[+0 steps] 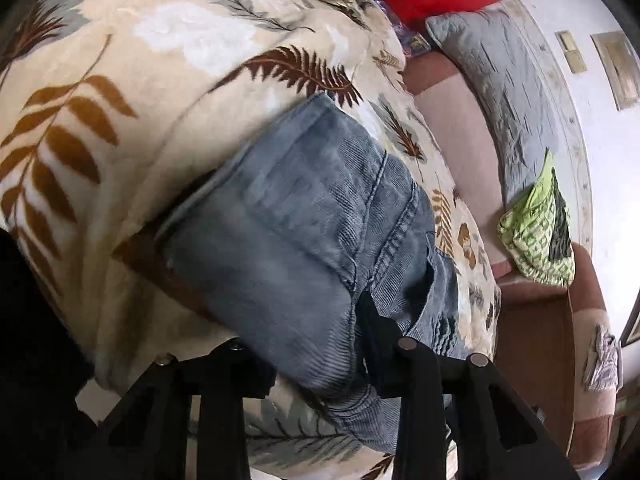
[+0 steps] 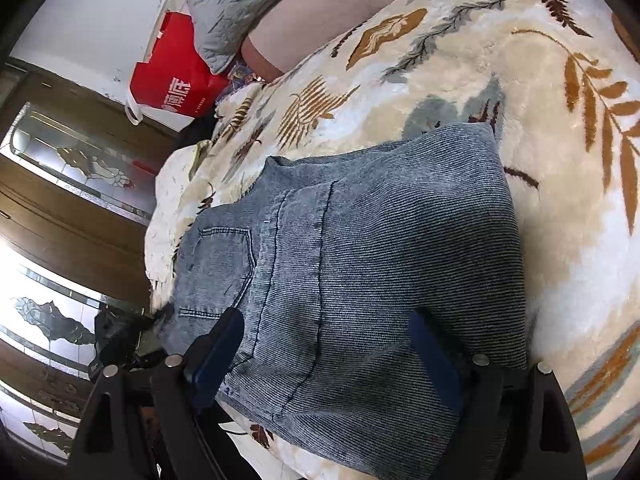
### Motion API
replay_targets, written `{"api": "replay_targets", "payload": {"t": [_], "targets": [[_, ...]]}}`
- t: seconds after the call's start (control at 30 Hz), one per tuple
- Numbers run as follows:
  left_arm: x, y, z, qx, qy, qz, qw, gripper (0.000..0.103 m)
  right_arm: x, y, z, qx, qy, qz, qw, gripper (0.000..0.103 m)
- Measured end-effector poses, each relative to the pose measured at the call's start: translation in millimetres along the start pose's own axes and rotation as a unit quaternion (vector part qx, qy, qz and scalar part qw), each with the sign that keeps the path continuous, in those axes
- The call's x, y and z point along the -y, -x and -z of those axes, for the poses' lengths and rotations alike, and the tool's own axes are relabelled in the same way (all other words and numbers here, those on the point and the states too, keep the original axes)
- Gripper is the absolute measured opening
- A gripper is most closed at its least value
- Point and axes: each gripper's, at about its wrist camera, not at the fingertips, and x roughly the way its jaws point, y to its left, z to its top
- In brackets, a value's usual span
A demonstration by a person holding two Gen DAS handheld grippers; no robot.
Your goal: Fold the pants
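Observation:
The pants are blue-grey jeans (image 1: 304, 216), folded and lying on a cream blanket with a fern print (image 1: 120, 92). In the left wrist view my left gripper (image 1: 304, 344) is low over the jeans' near edge; its right finger (image 1: 372, 328) touches the denim by a pocket seam, and the left finger is hidden under the fabric. In the right wrist view the jeans (image 2: 360, 248) show a back pocket. My right gripper (image 2: 326, 336) is open, its blue pads (image 2: 224, 344) spread wide over the near edge of the jeans.
A red bag (image 2: 176, 76) and a grey quilted pillow (image 1: 500, 92) lie at the far end of the bed. A green patterned cloth (image 1: 540, 228) lies on the pink sheet (image 1: 460, 140). Wooden wardrobe doors with glass panels (image 2: 60, 208) stand beside the bed.

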Motion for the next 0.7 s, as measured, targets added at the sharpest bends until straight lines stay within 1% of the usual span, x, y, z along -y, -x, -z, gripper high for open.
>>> {"api": "replay_targets", "payload": {"t": [0.07, 0.1, 0.13, 0.17, 0.23, 0.3, 0.33, 0.37, 0.4, 0.43, 0.47, 0.5, 0.53, 0.6, 0.63, 0.67, 0.7], "targets": [[4.7, 2.6, 2.7, 0.01, -0.02, -0.01, 0.9997, 0.033, -11.3, 1.6, -1.6, -0.011, 0.002, 0.028, 1.0, 0.087], [8.1, 3.7, 3.6, 0.015, -0.032, -0.015, 0.9993, 0.033, -20.2, 4.3, -1.4, -0.009, 0.008, 0.033, 0.999, 0.087], [11.8, 4.9, 4.1, 0.019, -0.044, -0.018, 0.9987, 0.033, -28.9, 7.0, -0.9, -0.006, 0.013, 0.026, 1.0, 0.087], [13.4, 5.1, 3.6, 0.021, -0.047, -0.019, 0.9985, 0.032, -38.7, 8.6, -1.0, -0.005, 0.019, 0.016, 1.0, 0.087], [14.4, 4.3, 2.2, 0.023, -0.052, -0.022, 0.9981, 0.032, -65.9, 5.7, -3.4, -0.013, 0.035, -0.022, 0.999, 0.087], [17.1, 5.1, 2.1, 0.025, -0.062, -0.028, 0.9974, 0.032, -87.8, -7.9, -7.7, -0.028, 0.038, -0.067, 0.997, 0.087], [18.5, 6.0, 2.2, 0.027, -0.065, -0.03, 0.9971, 0.032, -92.6, -20.9, -8.3, -0.041, 0.031, -0.084, 0.995, 0.087], [21.4, 8.6, 2.7, 0.03, -0.071, -0.031, 0.9965, 0.032, -92.0, -44.0, -6.9, -0.07, 0.02, -0.086, 0.994, 0.087], [24.4, 9.2, 2.5, 0.033, -0.076, -0.033, 0.996, 0.032, -84.3, -72.0, -2.3, -0.111, 0.01, -0.069, 0.991, 0.087], [27.6, 10.2, 3.7, 0.035, -0.082, -0.036, 0.9954, 0.032, -72.6, -92.8, 2.5, -0.132, -0.005, -0.061, 0.989, 0.087], [31.8, 10.9, 3.9, 0.038, -0.09, -0.042, 0.9943, 0.032, -68.5, -91.5, 2.7, -0.113, -0.013, -0.073, 0.991, 0.087], [36.5, 12.2, 4.2, 0.042, -0.099, -0.046, 0.9932, 0.032, -68.1, -82.0, 0.8, -0.104, -0.028, -0.089, 0.99, 0.087], [39.8, 12.4, 4.1, 0.045, -0.105, -0.048, 0.9922, 0.032, -69.7, -67.9, -1.3, -0.096, -0.035, -0.096, 0.99, 0.087], [45.2, 11.3, 4.7, 0.05, -0.112, -0.058, 0.9908, 0.032, -70.8, -36.8, -1.4, -0.051, -0.028, -0.099, 0.993, 0.087], [48.1, 11.6, 5.4, 0.054, -0.117, -0.063, 0.9897, 0.032, -68.4, -24.3, 1.0, -0.041, -0.032, -0.117, 0.992, 0.087], [50.5, 11.3, 6.1, 0.058, -0.122, -0.068, 0.9885, 0.032, -62.1, -15.7, 6.5, -0.039, -0.045, -0.145, 0.988, 0.087], [53.4, 11.1, 6.9, 0.061, -0.128, -0.074, 0.9872, 0.032, -54.8, -14.5, 12.9, -0.041, -0.058, -0.158, 0.985, 0.087]]}}
